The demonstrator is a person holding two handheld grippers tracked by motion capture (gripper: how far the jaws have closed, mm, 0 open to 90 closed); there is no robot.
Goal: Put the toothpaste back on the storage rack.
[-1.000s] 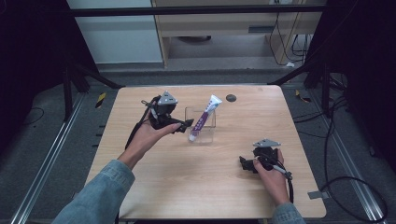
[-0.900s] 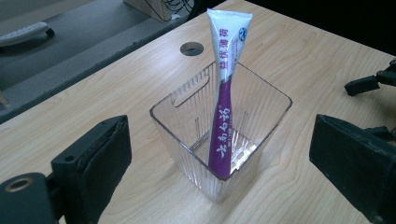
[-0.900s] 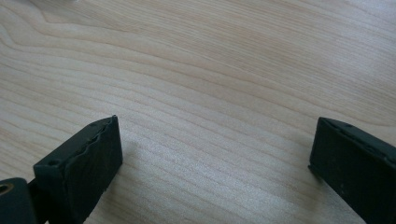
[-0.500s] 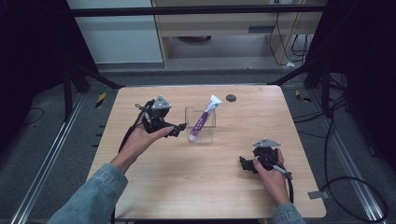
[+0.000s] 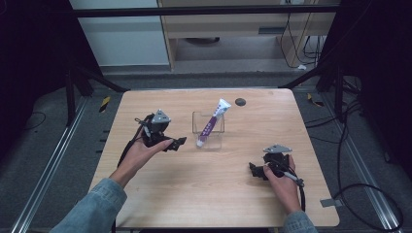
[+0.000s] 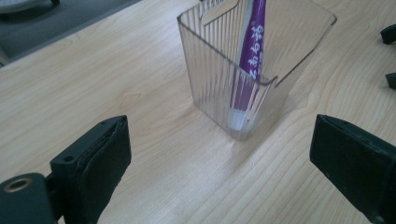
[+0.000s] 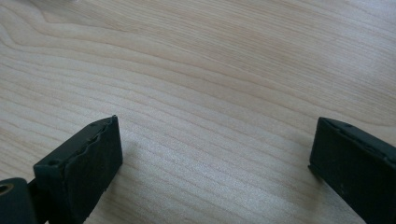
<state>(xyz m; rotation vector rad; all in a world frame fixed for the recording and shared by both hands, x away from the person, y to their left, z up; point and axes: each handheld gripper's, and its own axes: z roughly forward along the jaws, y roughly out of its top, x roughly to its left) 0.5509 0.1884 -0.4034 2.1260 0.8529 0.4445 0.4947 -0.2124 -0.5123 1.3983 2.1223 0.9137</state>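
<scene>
Ribbed clear plastic holder point(image 6: 243, 70) on matt, pale wood-grain table point(image 5: 194, 194).

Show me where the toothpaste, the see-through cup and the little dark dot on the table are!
toothpaste tube point(image 5: 210, 127): high view, on its purple middle.
clear cup point(image 6: 219, 74): left gripper view, on its ribbed front wall.
dark dot point(image 5: 240, 102): high view, on its centre, on the table behind the cup.

Wooden table point(image 5: 194, 194) bearing a clear ribbed holder point(image 5: 209, 130).

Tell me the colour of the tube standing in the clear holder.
Purple tube with white lettering and a white cap, clearest in the left gripper view.
</scene>
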